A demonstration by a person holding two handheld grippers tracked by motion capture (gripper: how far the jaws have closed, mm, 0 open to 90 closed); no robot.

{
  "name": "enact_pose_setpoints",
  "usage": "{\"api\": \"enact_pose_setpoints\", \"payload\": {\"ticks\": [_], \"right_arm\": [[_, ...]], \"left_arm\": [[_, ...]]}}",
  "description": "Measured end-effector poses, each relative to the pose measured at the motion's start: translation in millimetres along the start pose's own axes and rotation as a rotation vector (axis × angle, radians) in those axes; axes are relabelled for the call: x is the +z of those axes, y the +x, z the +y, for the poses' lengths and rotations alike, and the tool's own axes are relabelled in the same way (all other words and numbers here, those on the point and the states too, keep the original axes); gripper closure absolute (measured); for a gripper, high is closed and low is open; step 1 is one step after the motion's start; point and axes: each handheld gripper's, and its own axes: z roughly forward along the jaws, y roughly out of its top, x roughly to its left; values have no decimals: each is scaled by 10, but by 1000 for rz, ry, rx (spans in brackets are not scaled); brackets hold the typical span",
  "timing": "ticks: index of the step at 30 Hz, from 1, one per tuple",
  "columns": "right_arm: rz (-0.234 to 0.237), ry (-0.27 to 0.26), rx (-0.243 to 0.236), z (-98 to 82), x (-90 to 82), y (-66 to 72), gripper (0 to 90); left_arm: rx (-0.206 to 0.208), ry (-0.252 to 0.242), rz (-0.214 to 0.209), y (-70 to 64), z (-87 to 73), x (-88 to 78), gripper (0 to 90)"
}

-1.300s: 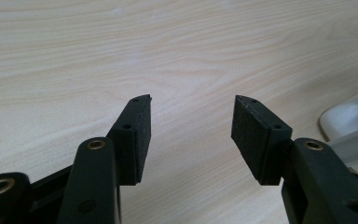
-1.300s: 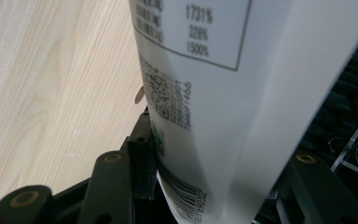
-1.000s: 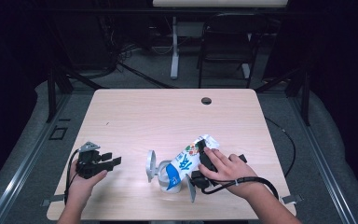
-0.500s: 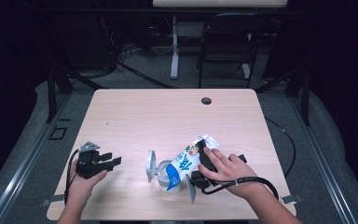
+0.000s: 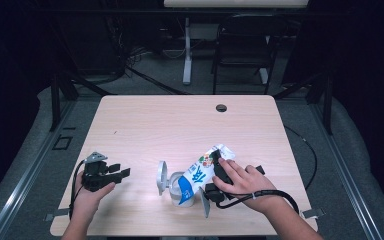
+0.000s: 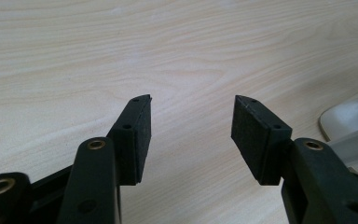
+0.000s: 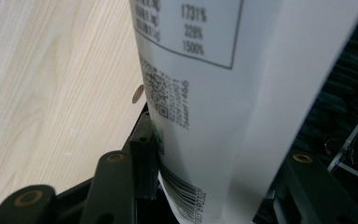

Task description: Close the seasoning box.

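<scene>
A white and blue carton (image 5: pixel 200 172) leans down to the left, its lower end at the mouth of a small white cup (image 5: pixel 176 190) with a flipped-up lid (image 5: pixel 161 177). My right gripper (image 5: pixel 216 170) is shut on the carton's upper part, under the person's hand. In the right gripper view the carton's printed side (image 7: pixel 205 93) fills the gap and the left pad (image 7: pixel 147 170) presses against it. My left gripper (image 5: pixel 117 173) rests low at the table's left, a hand's width from the cup. Its pads (image 6: pixel 140 130) stand apart over bare wood, open.
The light wooden table (image 5: pixel 180 125) has a cable hole (image 5: pixel 221 108) near its far edge. A pale lid edge (image 6: pixel 349 123) shows at the right of the left gripper view. A chair (image 5: pixel 245 45) and a desk leg (image 5: pixel 186 50) stand beyond the table.
</scene>
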Motion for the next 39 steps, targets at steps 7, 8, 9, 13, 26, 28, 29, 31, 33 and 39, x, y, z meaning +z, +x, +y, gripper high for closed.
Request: {"api": "enact_pose_setpoints", "payload": {"ticks": [7, 8, 9, 13, 26, 28, 29, 31, 33, 39], "right_arm": [[-1, 1, 2, -1, -3, 2, 552], [-2, -1, -1, 0, -2, -1, 552], [0, 0, -2, 0, -3, -2, 552], [-4, -2, -4, 0, -3, -7, 554], [-11, -2, -9, 11, -1, -20, 560], [-11, -2, -10, 12, 0, -21, 561], [-11, -3, -9, 12, 0, -22, 562], [-11, -4, -10, 12, 0, -22, 563], [-12, -4, -10, 13, 0, -22, 563], [-15, -5, -7, 11, -1, -24, 566]], "left_arm": [[-5, -4, 3, 4, -1, -2, 481], [-4, -1, 1, 6, 0, -4, 481], [-4, -2, 1, 6, 0, -2, 481], [-5, -2, 1, 6, 0, -3, 481], [-7, -4, 7, 8, -2, -1, 481], [-8, -4, 6, 10, -4, 0, 481], [-8, -3, 7, 10, -4, -1, 481], [-8, -4, 7, 11, -4, 0, 481], [-8, -4, 7, 10, -4, 1, 481], [-9, -4, 4, 13, -6, 2, 481]]}}
